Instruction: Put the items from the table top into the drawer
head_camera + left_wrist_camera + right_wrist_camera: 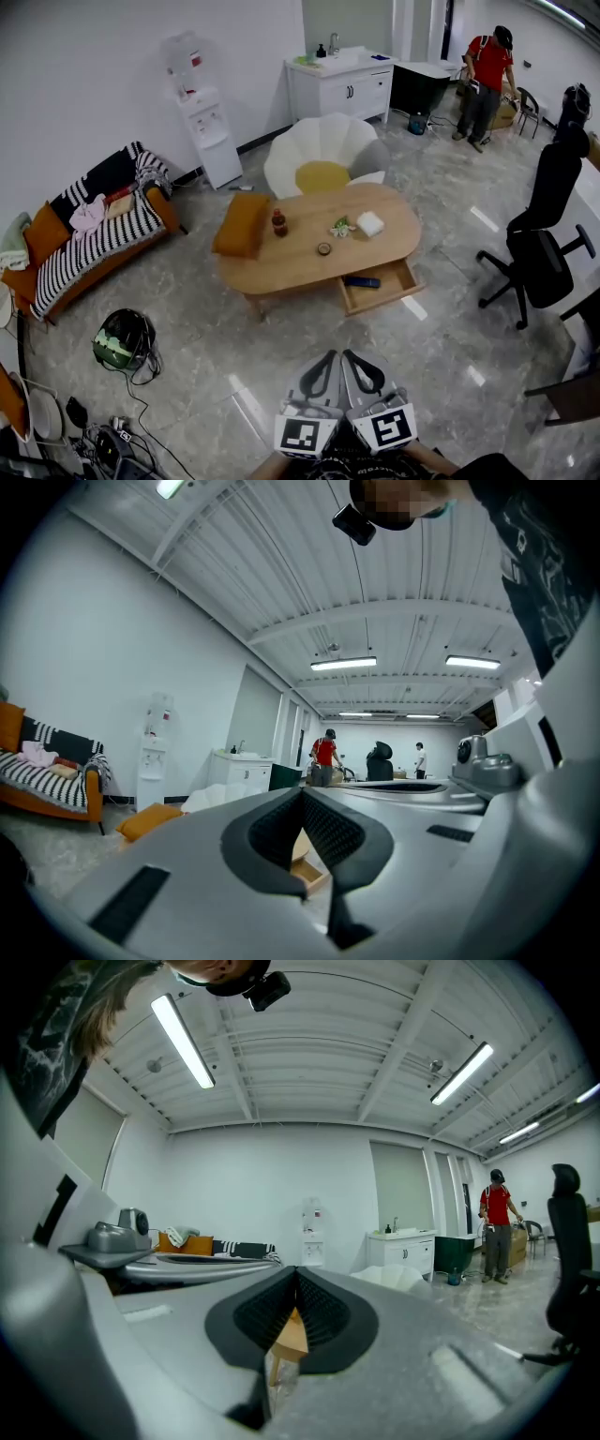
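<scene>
The oval wooden table point(291, 267) stands mid-room, well ahead of both grippers. On its top are a brown bottle point(278, 223), a small green and white item point(341, 226), a white folded item point(370, 223) and a small round item point(324, 248). Its drawer point(405, 278) is pulled out at the front right, with a dark flat object point(362, 281) inside. My left gripper point(326, 359) point(302, 794) and right gripper point(352, 358) point(296, 1274) sit side by side at the bottom of the head view, both shut and empty, over bare floor.
An orange cushion point(242, 225) lies at the table's left end. A white petal chair point(323, 150) stands behind the table, a striped sofa point(94, 239) at left, a black office chair point(539, 248) at right. A helmet-like object point(124, 339) and cables lie on the floor. A person in red point(487, 80) stands far back.
</scene>
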A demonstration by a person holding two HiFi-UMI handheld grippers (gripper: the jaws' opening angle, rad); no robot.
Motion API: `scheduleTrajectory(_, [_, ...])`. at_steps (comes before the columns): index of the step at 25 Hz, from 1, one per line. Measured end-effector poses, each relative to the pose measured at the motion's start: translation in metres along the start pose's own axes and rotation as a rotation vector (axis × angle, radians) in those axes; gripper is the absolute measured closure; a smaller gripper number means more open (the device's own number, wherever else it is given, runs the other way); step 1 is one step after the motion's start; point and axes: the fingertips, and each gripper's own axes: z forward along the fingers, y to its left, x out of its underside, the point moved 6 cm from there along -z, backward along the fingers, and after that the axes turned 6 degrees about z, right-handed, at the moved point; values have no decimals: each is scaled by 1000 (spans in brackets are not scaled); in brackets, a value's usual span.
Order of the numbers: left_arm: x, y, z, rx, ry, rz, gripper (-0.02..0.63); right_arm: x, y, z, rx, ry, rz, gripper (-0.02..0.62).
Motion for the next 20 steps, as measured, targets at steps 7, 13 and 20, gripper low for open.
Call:
scheduleTrajectory(7, [-1, 14, 49, -52, 14, 0, 595, -7, -40, 37, -62, 13, 1, 592])
scheduleTrajectory(13, [3, 27, 92, -92, 30, -41, 595, -10, -74, 70, -105, 38, 0, 592])
scheduleTrajectory(20, [2, 29, 143, -121, 55, -54, 595, -14, -121, 97, -142, 57, 7, 592])
